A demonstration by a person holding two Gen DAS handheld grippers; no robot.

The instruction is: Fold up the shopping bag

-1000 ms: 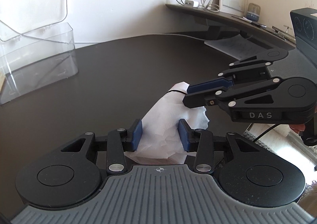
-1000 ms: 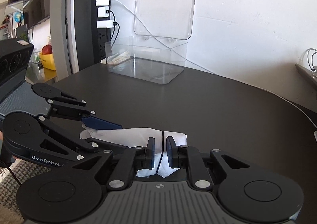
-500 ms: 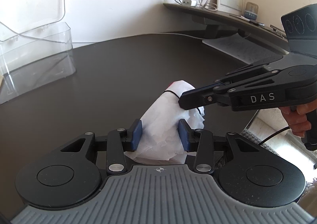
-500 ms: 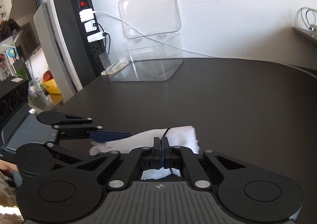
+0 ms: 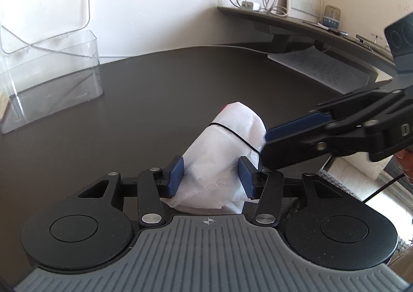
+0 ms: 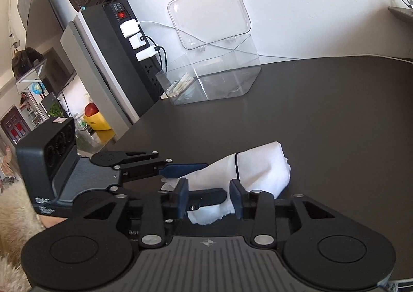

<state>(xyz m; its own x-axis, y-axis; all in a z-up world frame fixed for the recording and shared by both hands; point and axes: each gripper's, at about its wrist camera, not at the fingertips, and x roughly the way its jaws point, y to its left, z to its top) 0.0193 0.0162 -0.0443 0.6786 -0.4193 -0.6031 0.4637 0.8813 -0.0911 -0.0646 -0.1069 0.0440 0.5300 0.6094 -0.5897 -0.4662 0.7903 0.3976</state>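
Left tool (image 5: 211, 175): its two blue pads stand on either side of the rolled white shopping bag (image 5: 227, 152) and press its near end between them, so the tool is holding the bag. Right tool (image 6: 209, 196): its blue pads stand moderately apart, closed on nothing; between them in the right wrist view lie one black finger of the left tool and a crumpled end of the bag. In the left wrist view the right tool (image 5: 268, 142) reaches in from the right, its fingertips just beside the bag's right flank; whether they touch it cannot be told. A hand shows at the right margin of that view, behind the right tool, too little of it visible to describe. The bag is a compact rolled bundle bound by a thin black band (image 5: 232, 133) around its far portion, with a trace of red at its far tip. It lies at the near edge of the dark bench (image 5: 155, 101), far end pointing toward the bench's middle. A clear plastic box (image 6: 209, 80) with its hinged lid raised stands at the far edge of the bench against the white wall, well apart from the bag. A black power strip (image 6: 134, 41) with white chargers stands beyond the bench's far left corner.
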